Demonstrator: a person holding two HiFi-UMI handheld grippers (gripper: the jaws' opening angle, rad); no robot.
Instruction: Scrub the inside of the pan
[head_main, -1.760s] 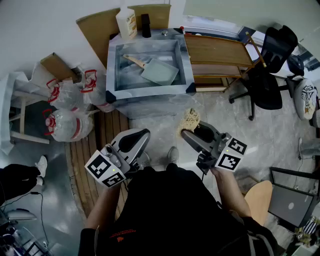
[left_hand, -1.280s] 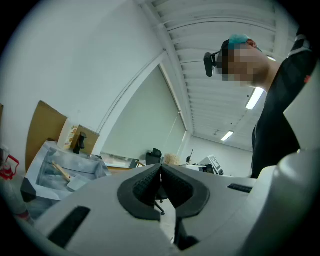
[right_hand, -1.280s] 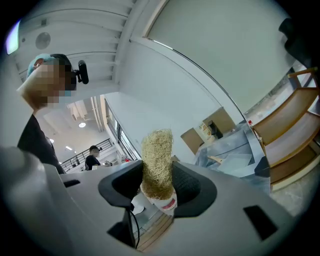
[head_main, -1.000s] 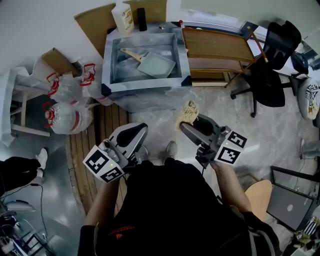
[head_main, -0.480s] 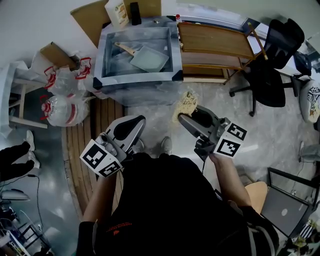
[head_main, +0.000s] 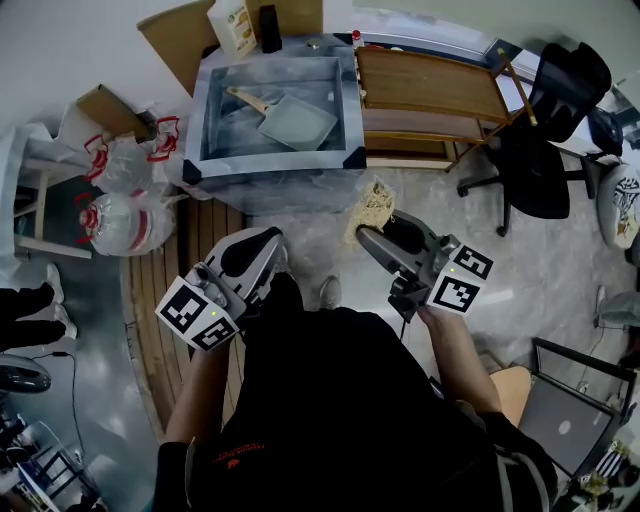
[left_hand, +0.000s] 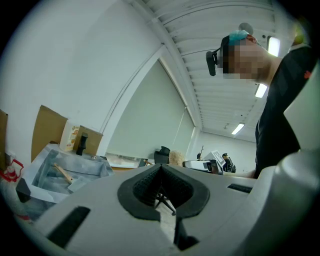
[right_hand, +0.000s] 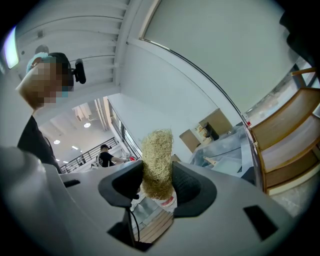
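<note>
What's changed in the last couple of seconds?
Very little. The left gripper drifted slightly to the left; it is shut and empty. The right gripper still pinches the scrubber, and the pan still lies untouched in the tub ahead.

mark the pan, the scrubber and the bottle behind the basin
pan (head_main: 298, 122), head view, middle of its flat base
scrubber (right_hand: 157, 162), right gripper view, middle of the fibre tuft
bottle (head_main: 232, 28), head view, on its label
</note>
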